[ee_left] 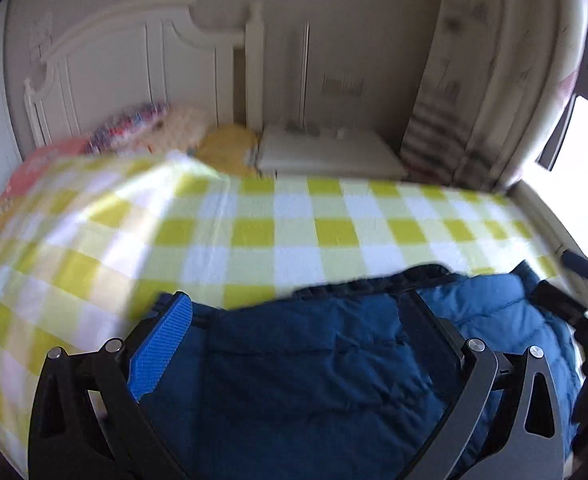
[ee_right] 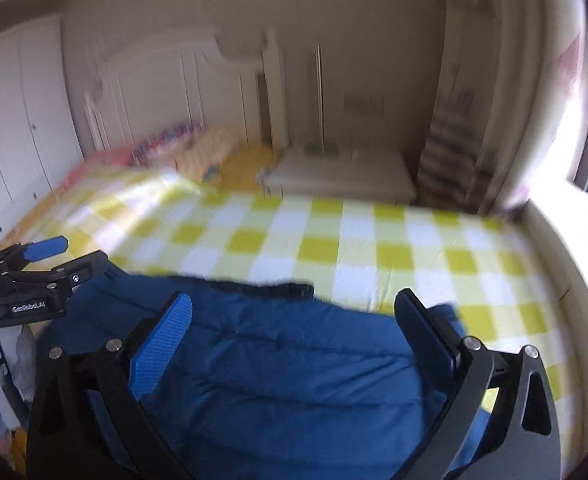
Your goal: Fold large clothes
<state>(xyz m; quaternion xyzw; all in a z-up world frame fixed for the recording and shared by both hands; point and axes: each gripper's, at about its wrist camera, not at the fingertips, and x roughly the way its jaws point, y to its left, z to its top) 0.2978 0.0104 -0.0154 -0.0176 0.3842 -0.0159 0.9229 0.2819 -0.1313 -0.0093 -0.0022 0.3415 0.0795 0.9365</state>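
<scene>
Left wrist view: blue padded jacket [ee_left: 314, 360] fills lower frame, on the checked bed [ee_left: 294, 216]. Left gripper [ee_left: 294, 320] and right gripper [ee_right: 294, 320] jaws wide, nothing held. Blurry, probably pre-grasp; next: close on an edge to fold

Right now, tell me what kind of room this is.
Most likely a bedroom: a bed under a yellow-and-white checked blanket, a white carved headboard with pillows against it, and a white nightstand beside it.
</scene>
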